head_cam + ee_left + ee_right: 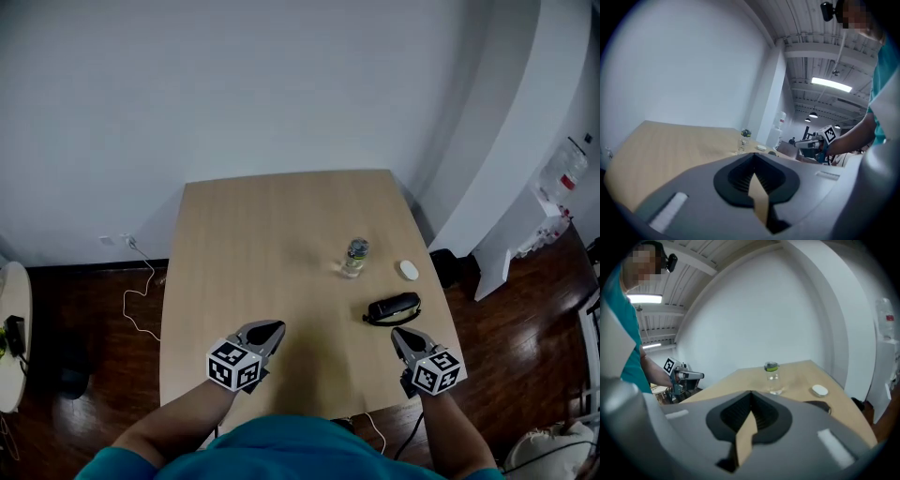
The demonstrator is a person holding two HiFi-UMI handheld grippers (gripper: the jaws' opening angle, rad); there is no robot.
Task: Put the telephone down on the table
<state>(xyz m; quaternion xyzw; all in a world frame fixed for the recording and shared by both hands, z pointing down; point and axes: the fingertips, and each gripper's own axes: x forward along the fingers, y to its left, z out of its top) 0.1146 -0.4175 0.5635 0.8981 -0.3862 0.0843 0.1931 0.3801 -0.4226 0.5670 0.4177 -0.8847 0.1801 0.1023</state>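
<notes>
The telephone [394,307], a dark handset with a loop of strap, lay flat on the surface [253,244] close to its right edge and toward the near right corner. It rested on its own with nothing touching it, so the putting-down looked already done rather than under way. The right gripper [401,336] hung just on the near side of the telephone but apart from it. Its fingers were closed tip to tip with nothing between them, which fits a tool that has no hold on the handset. The left gripper [272,330] hovered over the near edge, well apart from the telephone, and its fingers were likewise pressed together and empty. It seemed to have no part in the job, being too far across the surface to steady anything. Both grippers were held above the wood and angled a little downward, close to the person's body, a resting carry rather than a reach. A small clear bottle [354,257] stood upright right of the middle, beyond the telephone and clear of it. A white oval thing [409,270] sat near the right edge between the bottle and that edge. With those two spaced out, the handset had a bare patch to itself and was unlikely to be knocked.
</notes>
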